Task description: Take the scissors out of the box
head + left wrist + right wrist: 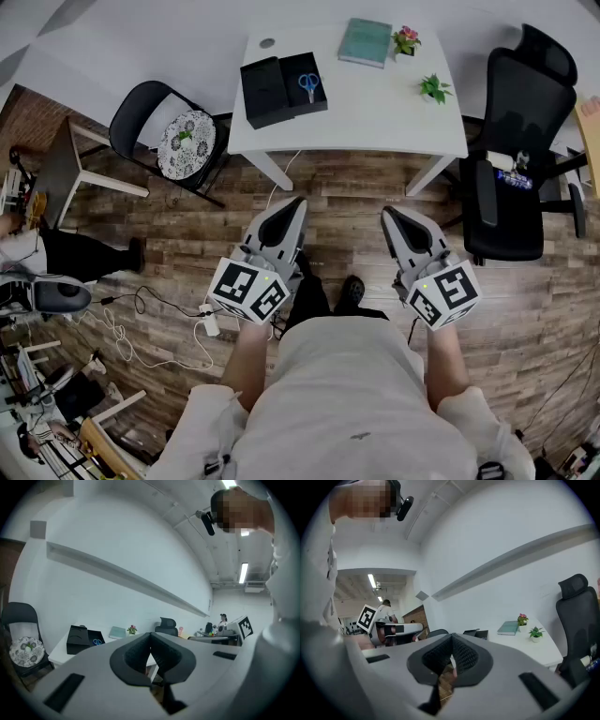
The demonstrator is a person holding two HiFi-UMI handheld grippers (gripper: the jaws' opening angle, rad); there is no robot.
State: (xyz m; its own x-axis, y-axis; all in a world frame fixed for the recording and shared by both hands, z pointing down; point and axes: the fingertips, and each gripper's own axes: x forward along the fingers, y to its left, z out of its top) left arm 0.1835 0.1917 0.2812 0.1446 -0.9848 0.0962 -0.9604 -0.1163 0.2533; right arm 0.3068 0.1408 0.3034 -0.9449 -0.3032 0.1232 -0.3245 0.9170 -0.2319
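Note:
A black box (305, 82) lies open on the left part of the white table (375, 117), with its lid (264, 92) beside it. Blue-handled scissors (309, 86) rest inside the box. The left gripper view also catches the box (95, 640) and the scissors (96, 642), small and far off. My left gripper (298, 204) and right gripper (386, 216) are both held level over the wood floor, well short of the table. Each one is shut with nothing between its jaws, as seen in the left gripper view (150, 635) and the right gripper view (451, 637).
A teal book (366, 42), a pink flower pot (406, 40) and a small green plant (433, 89) stand on the table's right part. A black folding chair (173, 136) with a patterned cushion is left of the table, an office chair (516, 159) right. Cables (141, 319) trail on the floor.

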